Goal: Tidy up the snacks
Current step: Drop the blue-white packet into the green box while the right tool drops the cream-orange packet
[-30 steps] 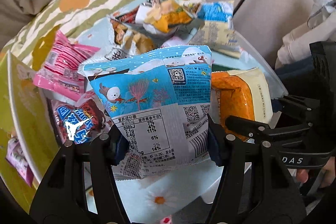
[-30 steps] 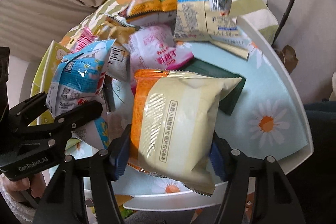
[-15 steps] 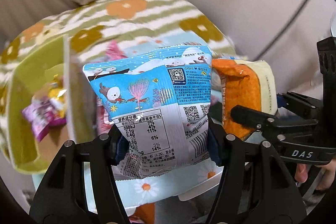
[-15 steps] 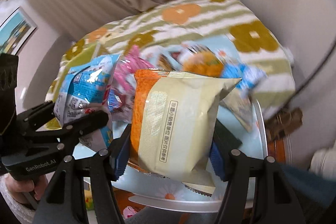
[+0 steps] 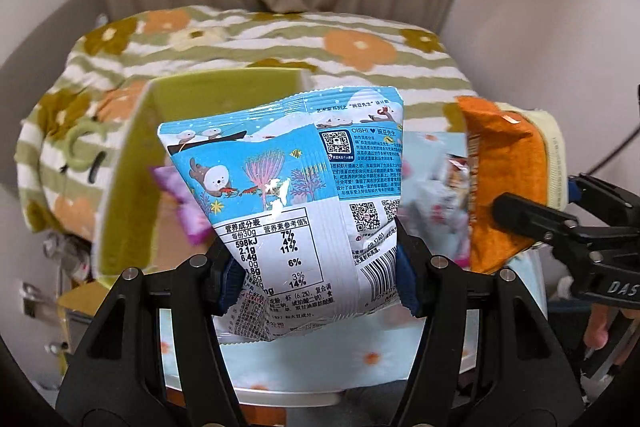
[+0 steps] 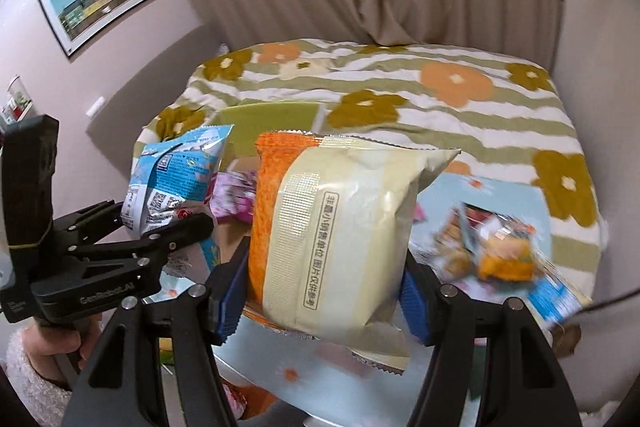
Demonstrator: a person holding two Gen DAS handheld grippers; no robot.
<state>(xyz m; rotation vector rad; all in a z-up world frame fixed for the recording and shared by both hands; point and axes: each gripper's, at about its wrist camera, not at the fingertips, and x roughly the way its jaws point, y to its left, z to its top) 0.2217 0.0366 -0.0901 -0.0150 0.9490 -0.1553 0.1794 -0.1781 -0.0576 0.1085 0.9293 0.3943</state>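
Both packets have been lifted off the tray [image 5: 280,387] and carried toward the green box [image 5: 132,163]; the blue snack bag [image 5: 288,195] is pinched low in the left gripper [image 5: 316,279], the orange-and-cream packet [image 6: 340,247] in the right gripper [image 6: 324,291]. Light, puffy and crushable, with slick film, they are best held gently near the bottom edge

Two snack packets are gripped: one blue packet [image 5: 288,195] between the left claw's pads, one orange-and-cream packet [image 6: 340,239] between the right claw's. One green box [image 5: 132,163] stands beyond them.
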